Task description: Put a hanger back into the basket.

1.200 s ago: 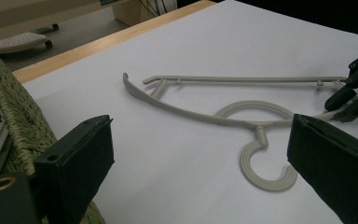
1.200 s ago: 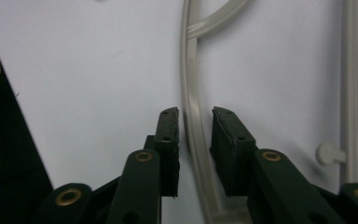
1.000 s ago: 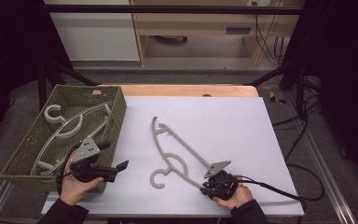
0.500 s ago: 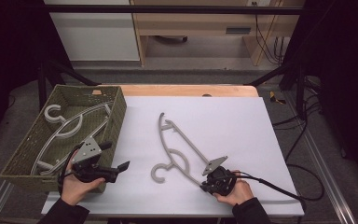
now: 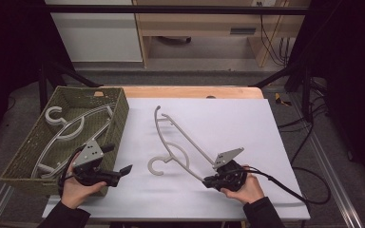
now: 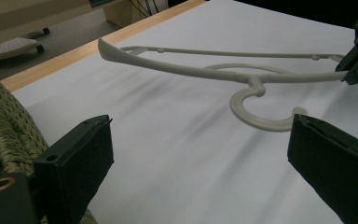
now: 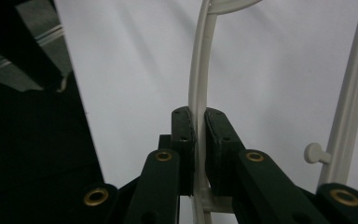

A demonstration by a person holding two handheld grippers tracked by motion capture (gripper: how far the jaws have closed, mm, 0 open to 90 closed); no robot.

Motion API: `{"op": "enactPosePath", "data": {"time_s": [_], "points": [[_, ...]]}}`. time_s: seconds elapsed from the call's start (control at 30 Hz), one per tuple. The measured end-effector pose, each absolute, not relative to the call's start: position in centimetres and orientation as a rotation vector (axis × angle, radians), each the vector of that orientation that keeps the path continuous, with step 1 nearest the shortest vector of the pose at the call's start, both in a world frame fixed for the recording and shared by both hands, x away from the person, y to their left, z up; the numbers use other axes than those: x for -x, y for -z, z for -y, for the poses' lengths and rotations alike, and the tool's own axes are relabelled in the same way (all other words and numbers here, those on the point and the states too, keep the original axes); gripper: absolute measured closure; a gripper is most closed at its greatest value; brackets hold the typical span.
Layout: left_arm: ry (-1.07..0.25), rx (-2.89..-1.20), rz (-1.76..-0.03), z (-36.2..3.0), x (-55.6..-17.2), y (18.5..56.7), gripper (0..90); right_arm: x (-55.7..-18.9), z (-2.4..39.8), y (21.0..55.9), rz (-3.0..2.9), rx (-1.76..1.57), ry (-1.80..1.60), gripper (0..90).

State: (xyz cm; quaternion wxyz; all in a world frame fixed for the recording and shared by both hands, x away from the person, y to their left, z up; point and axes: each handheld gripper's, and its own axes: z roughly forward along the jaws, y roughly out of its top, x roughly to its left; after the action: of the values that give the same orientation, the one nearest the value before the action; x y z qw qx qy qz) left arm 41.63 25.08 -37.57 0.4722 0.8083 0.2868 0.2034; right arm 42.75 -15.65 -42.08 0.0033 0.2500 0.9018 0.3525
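Since 1 second ago, the right hand-held gripper [image 5: 208, 181] has risen a little, and the grey hanger [image 5: 178, 142] it carries has swung, its far tip moving toward 11 o'clock. Its jaws have just finished closing and now pinch the hanger's near end, the thin plastic bar pressed between both pads in the right gripper view [image 7: 199, 70]. At 7 o'clock on the counter [image 5: 247, 123], the left hand-held gripper [image 5: 126, 169] holds its place beside the basket with jaws spread wide and nothing between them. From the pinched end at 5 o'clock, the hanger stretches across the white counter toward 11 o'clock, its hook curling near the middle; in the left gripper view its far arm looks lifted off the surface. Farther left, at 9 o'clock, the woven basket [image 5: 119, 118] holds 2 more pale hangers [image 5: 71, 130].
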Motion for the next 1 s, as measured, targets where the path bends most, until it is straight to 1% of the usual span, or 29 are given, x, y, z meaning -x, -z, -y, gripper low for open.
{"op": "enactPosePath", "data": {"time_s": [0.2,0.4,0.6,0.87,1.0], "points": [[-0.512,-2.000,-0.644,-24.9,-41.6,37.1,6.0,-42.8,16.5,40.4,-2.864,-0.659,-1.231,83.2],[-0.533,-2.055,-0.537,-23.5,-41.5,36.4,6.2,-42.4,16.8,39.3,-2.878,-0.592,-1.269,83.2],[-0.518,-2.123,-0.483,-22.4,-41.8,36.2,6.3,-42.0,16.9,39.0,-2.913,-0.541,-1.293,83.2],[-0.543,-2.221,-0.407,-20.7,-41.8,36.3,7.8,-41.4,16.8,38.7,-2.962,-0.474,-1.310,83.2],[-0.584,-2.274,-0.351,-19.8,-41.5,36.6,8.9,-41.1,16.6,38.8,-2.993,-0.441,-1.310,83.2]]}}
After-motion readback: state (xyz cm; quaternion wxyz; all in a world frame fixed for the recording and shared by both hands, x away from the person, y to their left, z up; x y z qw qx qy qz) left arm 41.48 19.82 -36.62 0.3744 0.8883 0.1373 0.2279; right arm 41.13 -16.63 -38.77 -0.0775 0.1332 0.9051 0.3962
